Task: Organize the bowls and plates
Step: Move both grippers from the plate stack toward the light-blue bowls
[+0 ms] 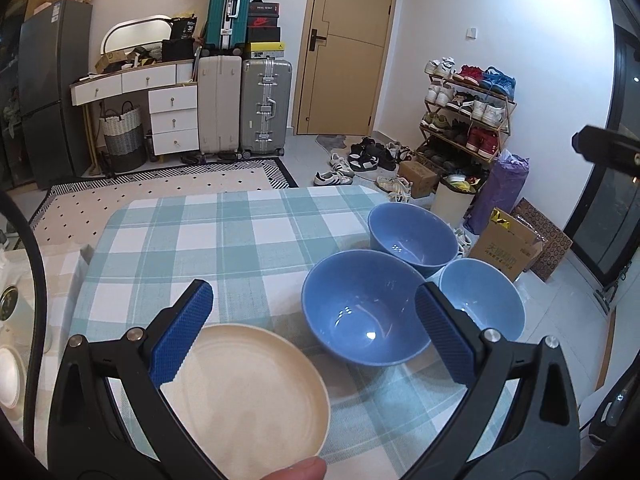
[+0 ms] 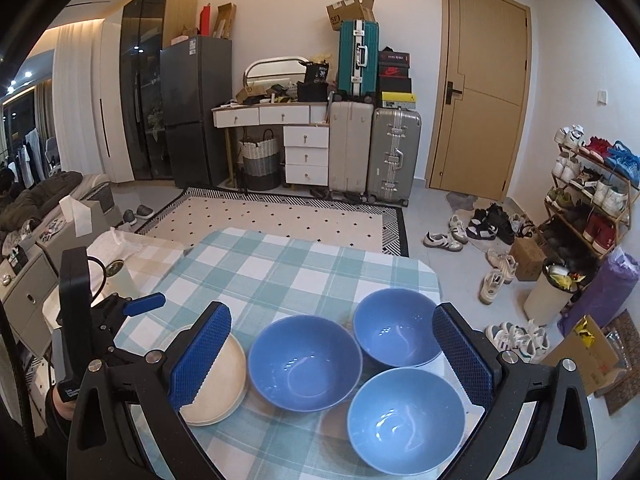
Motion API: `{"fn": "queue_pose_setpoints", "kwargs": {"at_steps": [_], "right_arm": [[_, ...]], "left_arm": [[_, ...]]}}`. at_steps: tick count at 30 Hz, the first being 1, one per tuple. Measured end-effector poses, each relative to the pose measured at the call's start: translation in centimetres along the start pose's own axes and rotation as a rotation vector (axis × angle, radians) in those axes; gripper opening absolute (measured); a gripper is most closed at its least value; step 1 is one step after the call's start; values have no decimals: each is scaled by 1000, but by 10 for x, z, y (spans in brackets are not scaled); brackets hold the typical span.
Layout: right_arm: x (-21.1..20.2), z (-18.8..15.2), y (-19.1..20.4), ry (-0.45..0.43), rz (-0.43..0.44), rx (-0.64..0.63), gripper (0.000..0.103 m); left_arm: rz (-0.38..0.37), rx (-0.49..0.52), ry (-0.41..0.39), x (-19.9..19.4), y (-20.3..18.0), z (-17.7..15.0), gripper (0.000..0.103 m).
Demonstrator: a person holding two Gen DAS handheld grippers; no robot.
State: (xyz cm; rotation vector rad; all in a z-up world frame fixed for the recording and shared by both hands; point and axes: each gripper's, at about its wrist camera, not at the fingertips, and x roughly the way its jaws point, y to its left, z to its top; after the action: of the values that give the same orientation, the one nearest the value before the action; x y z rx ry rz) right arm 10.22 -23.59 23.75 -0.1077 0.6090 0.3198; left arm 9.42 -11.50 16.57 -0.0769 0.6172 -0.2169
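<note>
My left claw (image 1: 312, 328) hangs with its jaws spread wide and nothing between them, over the near edge of the counter (image 1: 224, 232) with its green-and-white checked cloth. My right claw (image 2: 332, 354) is just as wide apart and empty, poised above the bowls.

Under the left claw lies the cream round plate (image 1: 248, 392), flat on the cloth; from the right wrist it looks like more than one plate stacked, though I cannot be sure. Just beside it sits the nearest glossy blue bowl (image 1: 362, 308), and two more blue bowls (image 1: 412, 236) (image 1: 486, 296) crowd close behind, rims almost touching.

The bowls are not yet nested, so the sorting has hardly begun, I judge. The risk is the crowding: closing on one rim could knock its neighbour, and the right-hand bowl stands near the counter edge, so a shove might send it to the floor. Glazed walls could also slip from the pads.
</note>
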Motion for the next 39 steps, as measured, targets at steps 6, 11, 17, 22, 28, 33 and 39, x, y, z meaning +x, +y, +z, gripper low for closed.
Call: {"fn": "queue_pose_setpoints", "kwargs": {"at_steps": [6, 11, 17, 22, 28, 33, 39], "right_arm": [[42, 0, -29, 34, -16, 46, 102], [74, -7, -58, 58, -33, 105, 102], [100, -21, -91, 83, -63, 169, 102], [116, -27, -115, 96, -78, 214, 102], [139, -32, -133, 121, -83, 248, 102], [165, -36, -150, 149, -96, 285, 102], [197, -48, -166, 197, -110, 339, 102]], "left_arm": [[-13, -21, 26, 43, -8, 28, 101], [-15, -18, 53, 82, -15, 48, 101], [-36, -19, 93, 131, -24, 64, 101], [-38, -3, 124, 164, -30, 72, 101], [-42, 2, 161, 205, -31, 80, 101], [-49, 10, 200, 240, -31, 84, 101], [-64, 19, 248, 281, -35, 83, 101]]}}
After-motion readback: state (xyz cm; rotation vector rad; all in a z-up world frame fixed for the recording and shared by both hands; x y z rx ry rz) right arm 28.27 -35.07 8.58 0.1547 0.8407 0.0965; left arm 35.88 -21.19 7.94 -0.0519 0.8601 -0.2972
